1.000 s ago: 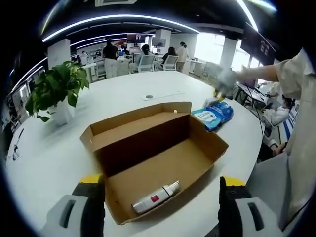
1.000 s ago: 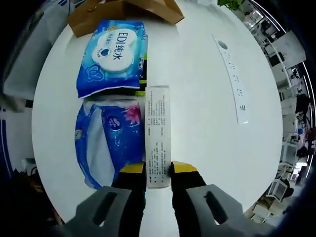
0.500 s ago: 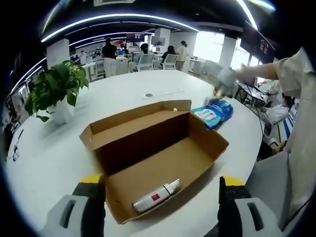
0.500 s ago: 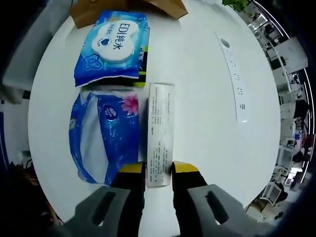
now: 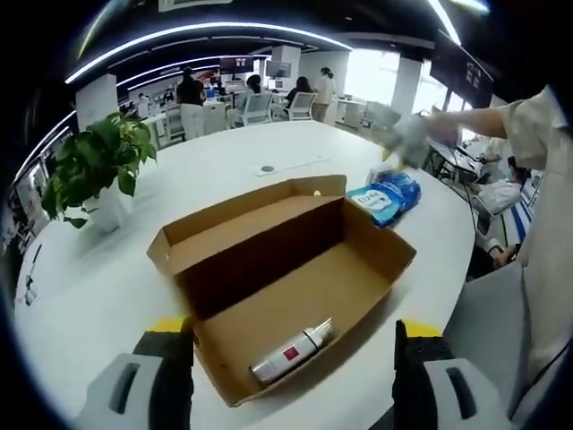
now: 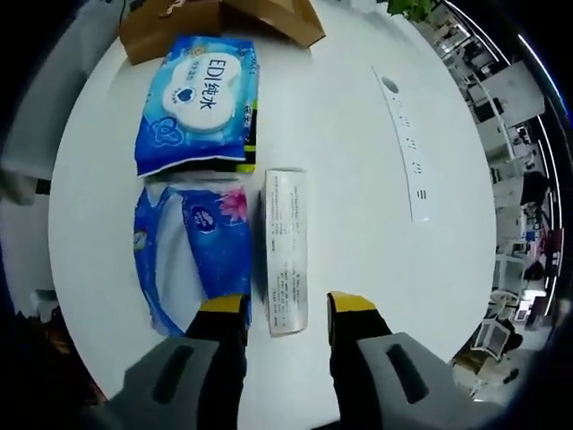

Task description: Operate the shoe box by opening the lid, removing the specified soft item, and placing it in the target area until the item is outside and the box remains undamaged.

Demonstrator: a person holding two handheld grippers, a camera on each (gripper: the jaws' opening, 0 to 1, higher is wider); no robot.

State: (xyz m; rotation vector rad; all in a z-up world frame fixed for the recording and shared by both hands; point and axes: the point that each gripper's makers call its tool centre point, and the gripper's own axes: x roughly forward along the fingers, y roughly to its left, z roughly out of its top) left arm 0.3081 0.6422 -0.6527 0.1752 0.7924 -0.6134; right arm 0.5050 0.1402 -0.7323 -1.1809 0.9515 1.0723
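Round white desk (image 6: 358,179): we saw our right hand-held gripper (image 6: 285,309) released, jaws astride the long white packet (image 6: 286,251), lengthwise dead ahead; left hand-held gripper (image 5: 286,336) gaped by the shoe box (image 5: 282,278).

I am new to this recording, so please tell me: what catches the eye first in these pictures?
The open brown cardboard shoe box sits mid-table, a small silver spray bottle with a red label lying inside. Beside it lie two blue soft packs and a narrow white printed carton, which rests between the right gripper's open fingers.

A round white table (image 5: 295,152) fills the centre, a potted plant (image 5: 94,170) at left. Beyond, upper frame, office chairs (image 5: 258,107), bright windows (image 5: 372,76) and curved ceiling light strips (image 5: 206,31).
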